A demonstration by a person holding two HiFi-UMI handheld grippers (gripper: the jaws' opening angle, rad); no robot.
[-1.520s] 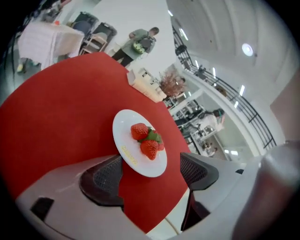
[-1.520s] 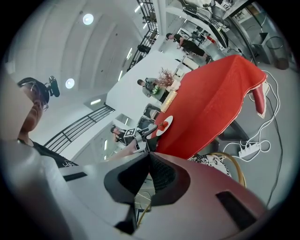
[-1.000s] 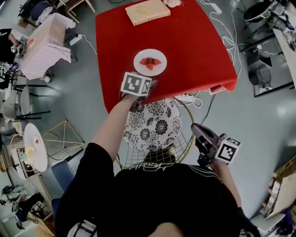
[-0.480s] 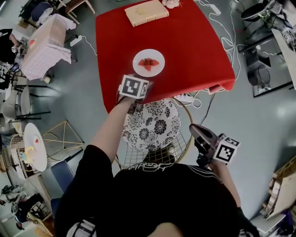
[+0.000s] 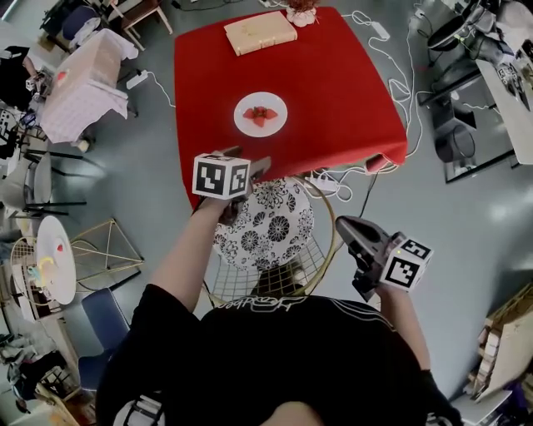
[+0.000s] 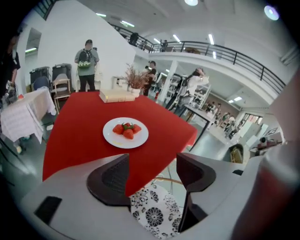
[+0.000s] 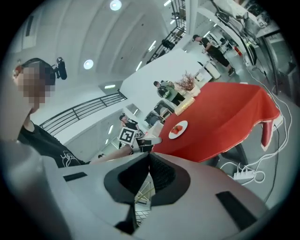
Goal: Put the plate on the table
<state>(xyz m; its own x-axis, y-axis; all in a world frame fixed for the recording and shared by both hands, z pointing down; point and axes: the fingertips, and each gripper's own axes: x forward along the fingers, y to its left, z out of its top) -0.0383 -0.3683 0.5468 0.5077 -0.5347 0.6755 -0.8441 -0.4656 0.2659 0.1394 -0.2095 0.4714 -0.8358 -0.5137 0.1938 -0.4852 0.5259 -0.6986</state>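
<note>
A white plate (image 5: 260,114) with strawberries rests on the red table (image 5: 341,83), near its front edge; it also shows in the left gripper view as the plate (image 6: 125,132) and small in the right gripper view as the plate (image 7: 178,129). My left gripper (image 5: 246,163) hovers over the table's front edge, short of the plate and apart from it. Its jaws (image 6: 152,173) stand wide and are closing, with nothing between them. My right gripper (image 5: 341,225) hangs low at my right side, away from the table, its jaws shut and empty (image 7: 149,164).
A tan box (image 5: 260,32) and a vase of dried flowers (image 5: 301,12) sit at the table's far edge. A wire chair with a floral cushion (image 5: 266,225) stands below the left gripper. A power strip (image 5: 325,179) and cables lie on the floor at right.
My left gripper has drawn back from the plate toward me, past the table's front edge. The plate stays on the table. The right gripper has barely moved.
</note>
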